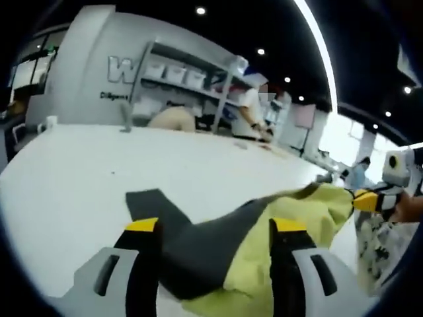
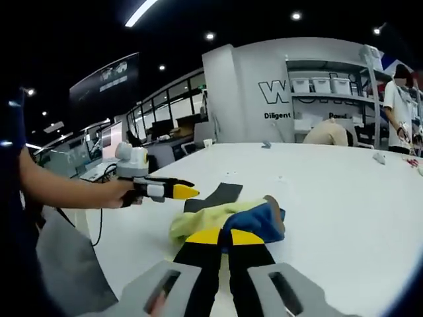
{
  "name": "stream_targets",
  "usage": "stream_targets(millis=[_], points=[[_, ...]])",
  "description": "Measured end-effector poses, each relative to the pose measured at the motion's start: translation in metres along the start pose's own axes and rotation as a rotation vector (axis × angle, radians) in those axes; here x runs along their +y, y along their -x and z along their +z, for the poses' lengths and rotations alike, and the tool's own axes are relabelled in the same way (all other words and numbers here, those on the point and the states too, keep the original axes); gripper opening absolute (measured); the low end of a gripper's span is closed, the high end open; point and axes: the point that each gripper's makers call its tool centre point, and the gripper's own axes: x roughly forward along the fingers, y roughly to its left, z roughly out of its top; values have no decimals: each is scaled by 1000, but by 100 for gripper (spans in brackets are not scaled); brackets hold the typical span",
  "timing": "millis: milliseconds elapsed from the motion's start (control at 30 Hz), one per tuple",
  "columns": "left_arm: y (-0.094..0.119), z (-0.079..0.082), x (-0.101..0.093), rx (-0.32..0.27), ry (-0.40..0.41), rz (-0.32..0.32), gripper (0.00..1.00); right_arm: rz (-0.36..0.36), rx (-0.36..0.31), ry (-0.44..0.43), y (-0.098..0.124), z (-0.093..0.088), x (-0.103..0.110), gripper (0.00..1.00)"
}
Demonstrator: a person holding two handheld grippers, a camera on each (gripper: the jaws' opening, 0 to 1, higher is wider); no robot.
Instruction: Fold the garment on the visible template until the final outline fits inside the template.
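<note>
On white table [image 1: 99, 172]: yellow-green garment [image 1: 277, 224] bunched across dark grey template [image 1: 158, 211]. Soft, light, will drape and slide; best taken at an edge or corner. Left gripper [image 1: 215, 228] jaws spread, empty. Right gripper [image 2: 218, 236] closed at cloth; hold uncertain.

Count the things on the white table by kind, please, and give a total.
Yellow-green garment: 1
Dark grey template: 1
Hand-held grippers: 2, the left gripper and the right gripper
Total: 4
</note>
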Motion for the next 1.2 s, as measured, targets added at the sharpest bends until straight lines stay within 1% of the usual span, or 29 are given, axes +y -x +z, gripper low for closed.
stream_targets(millis=[67, 133, 200, 233, 267, 300, 333, 433, 500, 533, 567, 600, 700, 800, 833, 867, 900, 1000, 1067, 1100, 1133, 1200], points=[[-9, -7, -3, 29, -14, -14, 55, -7, 7, -1, 5, -4, 0, 0], [-15, -13, -5, 53, -25, -23, 52, -15, 9, -28, 12, -8, -1, 0], [-26, -23, -14, 90, -27, -52, 50, -27, 12, -40, 17, -11, -3, 0], [-43, -33, -12, 136, -55, -83, 51, -42, 15, -56, 25, -16, -3, 0], [-49, -37, -26, 159, -67, -91, 51, -54, 16, -77, 30, -21, -5, 0], [-51, -39, -27, 161, -68, -93, 50, -57, 18, -79, 31, -22, -4, 0], [-59, -46, -24, 178, -70, -93, 50, -63, 22, -85, 34, -24, -3, 0], [-64, -52, -22, 198, -80, -88, 46, -70, 24, -95, 37, -26, -3, 0], [-69, -58, -17, 212, -82, -83, 41, -80, 29, -103, 39, -30, -4, 0], [-68, -61, -20, 231, -85, -78, 38, -82, 28, -111, 40, -31, -5, 0], [-68, -64, -19, 244, -93, -72, 35, -83, 27, -114, 40, -32, -5, 0], [-69, -69, -11, 255, -100, -66, 33, -87, 27, -115, 40, -33, -6, 0], [-72, -76, -1, 267, -105, -57, 28, -91, 27, -118, 41, -33, -6, 0], [-68, -78, -2, 285, -130, -53, 24, -98, 22, -132, 41, -34, -6, 0], [-67, -79, -1, 292, -150, -48, 22, -98, 22, -132, 41, -34, -7, 0], [-67, -82, 4, 305, -199, -33, 18, -100, 21, -133, 41, -34, -7, 0], [-67, -82, 4, 305, -225, -29, 16, -101, 20, -134, 40, -34, -7, 0], [-67, -83, 1, 306, -311, -34, 8, -104, 19, -140, 40, -35, -7, 0], [-64, -83, -2, 314, -362, -35, 0, -106, 19, -140, 41, -35, -7, 0], [-64, -84, 0, 320, -374, -49, 1, -107, 18, -142, 41, -36, -7, 0], [-66, -83, 4, 318, -380, -46, 0, -108, 17, -144, 41, -36, -7, 0], [-64, -82, 2, 315, -412, -49, 0, -111, 15, -150, 41, -36, -8, 0]])
